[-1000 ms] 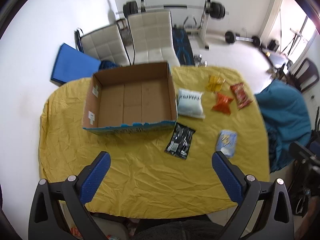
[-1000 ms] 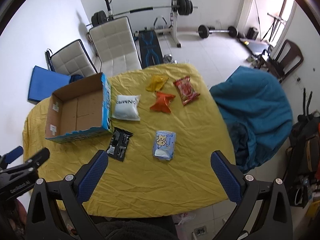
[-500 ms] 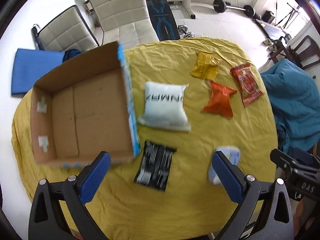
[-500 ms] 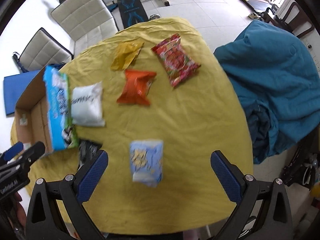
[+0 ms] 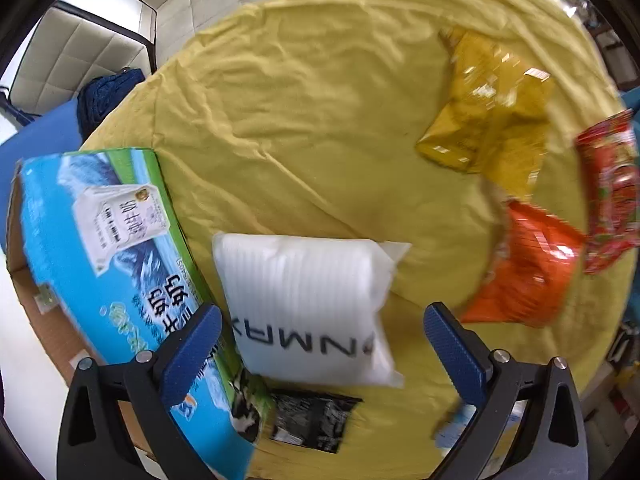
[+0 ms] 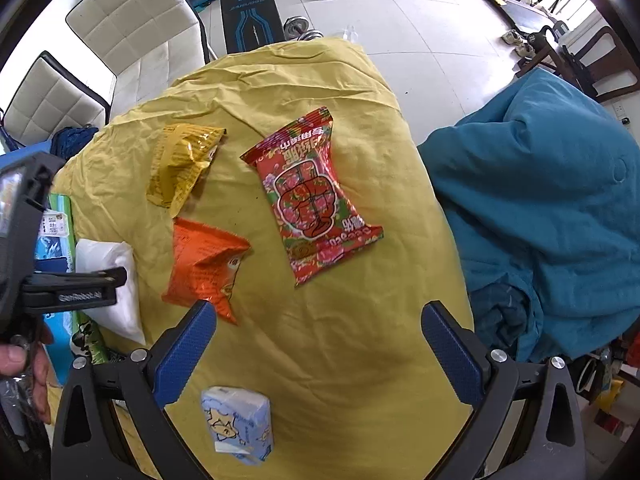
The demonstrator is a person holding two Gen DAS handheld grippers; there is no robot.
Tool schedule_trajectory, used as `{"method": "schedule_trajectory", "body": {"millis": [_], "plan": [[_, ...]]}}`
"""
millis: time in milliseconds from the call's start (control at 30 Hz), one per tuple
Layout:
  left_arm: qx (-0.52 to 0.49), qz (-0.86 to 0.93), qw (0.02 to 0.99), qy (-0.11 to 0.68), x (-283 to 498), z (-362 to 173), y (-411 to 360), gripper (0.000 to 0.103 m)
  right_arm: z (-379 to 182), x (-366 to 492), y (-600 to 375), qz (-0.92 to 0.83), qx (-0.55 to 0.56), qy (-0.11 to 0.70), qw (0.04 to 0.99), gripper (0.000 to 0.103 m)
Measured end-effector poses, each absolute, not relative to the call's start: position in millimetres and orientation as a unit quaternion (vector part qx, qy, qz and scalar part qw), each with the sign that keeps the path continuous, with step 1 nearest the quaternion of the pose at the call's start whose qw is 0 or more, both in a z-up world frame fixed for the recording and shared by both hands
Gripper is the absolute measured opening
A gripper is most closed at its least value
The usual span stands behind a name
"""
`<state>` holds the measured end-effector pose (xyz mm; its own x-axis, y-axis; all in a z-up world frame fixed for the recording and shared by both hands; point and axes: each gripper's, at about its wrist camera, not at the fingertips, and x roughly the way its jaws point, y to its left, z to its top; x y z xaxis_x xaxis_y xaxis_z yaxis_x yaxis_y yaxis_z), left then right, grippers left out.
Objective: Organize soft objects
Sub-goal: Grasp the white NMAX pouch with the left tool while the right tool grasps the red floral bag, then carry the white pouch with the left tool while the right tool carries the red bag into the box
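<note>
My left gripper (image 5: 322,338) is open, low over a white soft pack (image 5: 308,304) that lies beside the blue-printed cardboard box (image 5: 108,248). A black pack (image 5: 312,420) lies just below it. My right gripper (image 6: 318,328) is open and empty above the yellow cloth, below a red snack pack (image 6: 314,196). An orange pack (image 6: 202,268), a yellow pack (image 6: 180,164) and a light blue tissue pack (image 6: 240,426) lie around it. The white pack also shows at the left of the right wrist view (image 6: 110,280).
The round table has a yellow cloth (image 6: 340,340). A teal blanket (image 6: 552,216) covers something right of the table. White chairs (image 6: 136,28) stand behind it. Gym weights lie on the floor (image 6: 420,8).
Both grippers have dropped and moved forward toward the table. The left one now hangs close over the white pack; the right one has moved toward the red and orange packs.
</note>
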<state>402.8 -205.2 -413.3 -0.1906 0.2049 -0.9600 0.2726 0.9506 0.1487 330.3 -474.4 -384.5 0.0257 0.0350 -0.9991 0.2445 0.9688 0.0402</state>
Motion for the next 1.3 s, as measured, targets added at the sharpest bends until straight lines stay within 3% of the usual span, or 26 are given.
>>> {"method": "schedule_trajectory", "body": {"millis": [233,467,567,633,733,900,1000,1300], "plan": [[0.207,-0.019,0.571,0.794,400,-459,-201,0.103,-413,359,-487,-0.072,0.097,0.694,0.710,0.103],[0.064,-0.018,0.622,0.780,423,-432,-175,0.099,-448,399,-479,-0.069,0.072,0.706,0.701,0.102],[0.022,-0.026,0.627,0.778,430,-425,-162,0.099,-467,408,-475,-0.064,0.081,0.721,0.686,0.094],[0.035,-0.038,0.615,0.787,428,-430,-156,0.099,-481,410,-471,-0.062,0.085,0.733,0.672,0.074],[0.065,-0.061,0.600,0.795,421,-444,-155,0.099,-487,405,-462,-0.066,0.063,0.738,0.668,0.066],[0.162,-0.085,0.572,0.800,402,-454,-167,0.097,-486,389,-447,-0.046,0.043,0.756,0.652,0.060],[0.158,-0.079,0.583,0.793,393,-460,-163,0.083,-483,377,-439,-0.038,0.027,0.760,0.648,0.059],[-0.031,-0.041,0.620,0.783,408,-453,-115,0.083,-481,355,-449,-0.043,0.079,0.763,0.640,0.059]]}}
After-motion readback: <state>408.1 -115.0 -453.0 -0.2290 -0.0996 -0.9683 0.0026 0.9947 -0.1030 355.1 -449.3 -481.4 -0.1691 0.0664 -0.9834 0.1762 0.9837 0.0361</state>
